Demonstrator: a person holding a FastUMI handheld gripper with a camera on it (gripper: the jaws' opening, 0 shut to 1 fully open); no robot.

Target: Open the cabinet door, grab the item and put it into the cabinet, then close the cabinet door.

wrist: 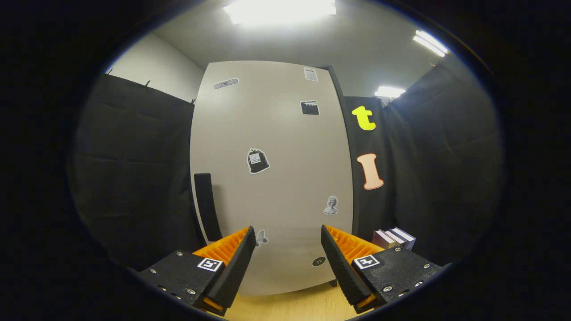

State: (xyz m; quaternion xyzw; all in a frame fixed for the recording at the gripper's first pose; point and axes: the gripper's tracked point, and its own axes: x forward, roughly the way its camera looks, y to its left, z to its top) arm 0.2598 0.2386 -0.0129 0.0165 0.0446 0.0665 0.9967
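**Gripper facing a closed cabinet door, fingers apart**

The cabinet door is standing shut straight ahead of the gripper, a tall pale grey panel with rounded corners, its lower edge sitting just above the light wooden floor. One dark vertical handle is lying along its left edge, at about ten o'clock from the fingers. Seven small stickers are dotting the panel; the largest, a dark bag-shaped sticker, is sitting near the middle at twelve o'clock.

Black cloth walls are closing in on both sides of the cabinet, leaving free room mainly in front of the door and on the strip of floor under the fingers.

At two o'clock, just beyond the right finger and beside the cabinet's lower right corner, a small stack of books is lying; three spines are showing.

The gripper's two fingers are standing well apart, gripping nothing, with the door's lower part showing between them.
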